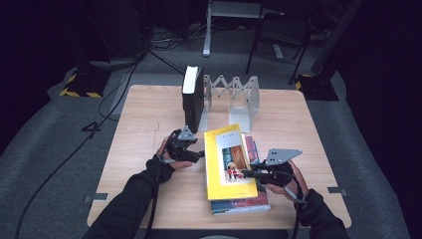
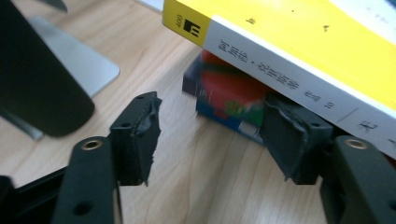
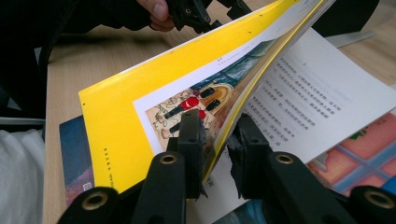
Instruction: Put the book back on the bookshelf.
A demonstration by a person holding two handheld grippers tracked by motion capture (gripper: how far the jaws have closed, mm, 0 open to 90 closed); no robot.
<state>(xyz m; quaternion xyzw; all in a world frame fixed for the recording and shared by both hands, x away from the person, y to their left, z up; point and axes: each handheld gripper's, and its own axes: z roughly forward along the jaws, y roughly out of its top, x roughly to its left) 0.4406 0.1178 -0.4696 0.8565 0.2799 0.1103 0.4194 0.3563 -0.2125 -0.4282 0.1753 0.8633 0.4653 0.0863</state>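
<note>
A yellow book (image 1: pixel 229 164) lies on top of a small stack at the table's front right. My right gripper (image 1: pixel 246 173) is shut on its front cover (image 3: pixel 140 93), one jaw on the picture and the other underneath, at its right edge. The cover is lifted off the printed pages (image 3: pixel 317 93). My left gripper (image 1: pixel 199 154) stands open at the book's left side. In the left gripper view its jaws (image 2: pixel 212 135) are spread wide, the right pad (image 2: pixel 289 135) just under the white spine (image 2: pixel 289 84). A red and blue book (image 2: pixel 224 93) lies beneath.
A thick black book (image 1: pixel 193 97) stands upright in a metal expanding book rack (image 1: pixel 239 94) at the table's back middle; its base plate (image 2: pixel 79 65) lies close to my left gripper. A bottom book (image 1: pixel 249 203) sticks out toward the front edge. Bare wood (image 1: pixel 144 124) lies to the left.
</note>
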